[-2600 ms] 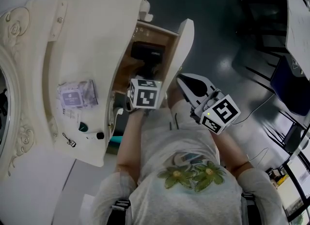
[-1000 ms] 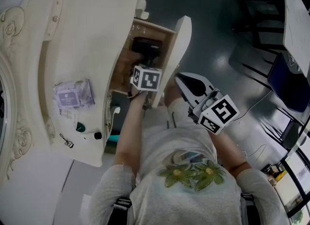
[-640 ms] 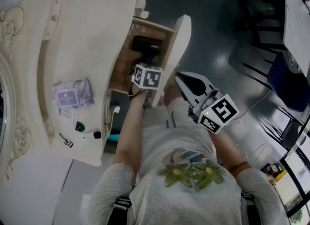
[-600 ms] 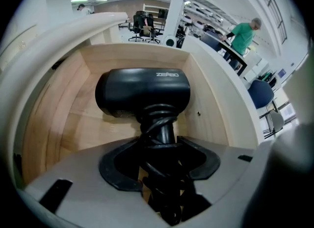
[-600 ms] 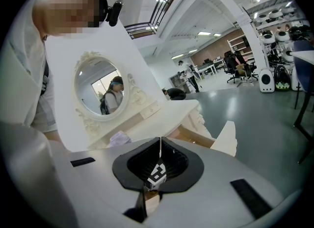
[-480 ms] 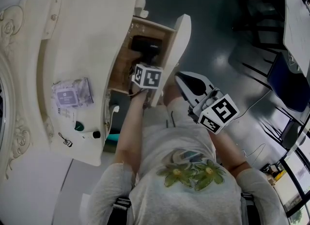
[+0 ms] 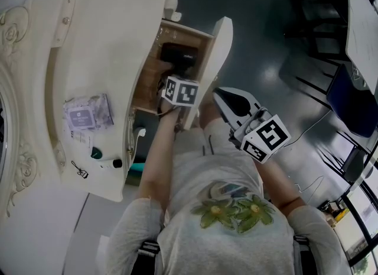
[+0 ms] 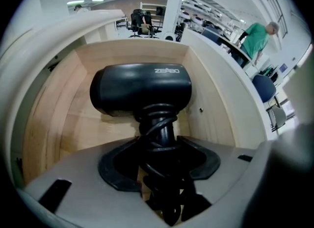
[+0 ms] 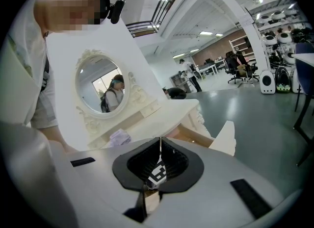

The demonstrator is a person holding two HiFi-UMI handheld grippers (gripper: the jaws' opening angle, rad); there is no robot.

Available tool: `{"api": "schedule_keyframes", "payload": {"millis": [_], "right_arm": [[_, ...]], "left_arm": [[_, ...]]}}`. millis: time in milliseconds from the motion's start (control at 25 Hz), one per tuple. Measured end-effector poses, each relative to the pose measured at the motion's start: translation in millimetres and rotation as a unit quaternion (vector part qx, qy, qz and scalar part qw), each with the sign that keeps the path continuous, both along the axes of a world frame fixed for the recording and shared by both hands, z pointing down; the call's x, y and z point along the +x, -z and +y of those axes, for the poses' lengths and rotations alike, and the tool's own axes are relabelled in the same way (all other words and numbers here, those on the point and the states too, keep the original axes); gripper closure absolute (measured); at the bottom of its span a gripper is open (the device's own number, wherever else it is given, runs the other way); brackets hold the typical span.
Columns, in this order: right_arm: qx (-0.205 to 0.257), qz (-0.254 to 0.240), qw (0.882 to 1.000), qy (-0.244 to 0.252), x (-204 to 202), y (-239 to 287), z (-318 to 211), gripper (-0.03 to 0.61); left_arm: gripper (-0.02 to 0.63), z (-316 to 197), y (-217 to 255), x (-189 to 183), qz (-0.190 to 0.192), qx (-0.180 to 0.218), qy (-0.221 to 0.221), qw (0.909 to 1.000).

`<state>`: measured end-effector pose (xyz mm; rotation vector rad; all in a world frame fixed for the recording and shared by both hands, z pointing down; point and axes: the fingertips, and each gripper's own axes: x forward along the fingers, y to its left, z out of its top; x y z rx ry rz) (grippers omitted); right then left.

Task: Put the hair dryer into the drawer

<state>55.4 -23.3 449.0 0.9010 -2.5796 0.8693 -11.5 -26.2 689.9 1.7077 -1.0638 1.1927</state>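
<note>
Left gripper view: left gripper (image 8: 159,141) still clamps the hair dryer (image 8: 142,89), now pushed deeper into the drawer (image 8: 54,109), so letting go looks next; right gripper (image 9: 159,146) is pinched closed, empty.

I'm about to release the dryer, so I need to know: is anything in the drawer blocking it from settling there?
Nothing visible does. The hair dryer is already inside the open drawer, held by its cord-wrapped handle in the left tool. No other object shows on the wood around it.

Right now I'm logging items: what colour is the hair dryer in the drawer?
The hair dryer is black, clearest in the left gripper view.
</note>
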Motion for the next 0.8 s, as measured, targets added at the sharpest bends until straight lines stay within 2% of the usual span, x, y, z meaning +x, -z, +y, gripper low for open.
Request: {"api": "schedule_keyframes", "payload": {"millis": [240, 440, 560, 800], "right_arm": [[0.005, -0.002, 1.0, 0.001, 1.5, 4.2, -1.8, 0.555], [0.008, -0.001, 1.0, 0.004, 5.1, 9.0, -0.9, 0.555], [0.008, -0.001, 1.0, 0.006, 6.5, 11.4, 0.8, 0.555], [0.008, -0.004, 1.0, 0.012, 5.4, 14.1, 4.3, 0.555]], "left_arm": [[0.391, -0.1, -1.7, 0.3, -0.016, -0.012, -0.012, 0.9997], [0.385, 0.4, 1.3, -1.9, -0.026, -0.002, -0.008, 0.9996], [0.38, 0.8, 7.1, -2.3, -0.031, 0.007, -0.022, 0.9992], [0.373, 1.1, 35.7, -2.9, -0.019, 0.027, -0.039, 0.9987]]}}
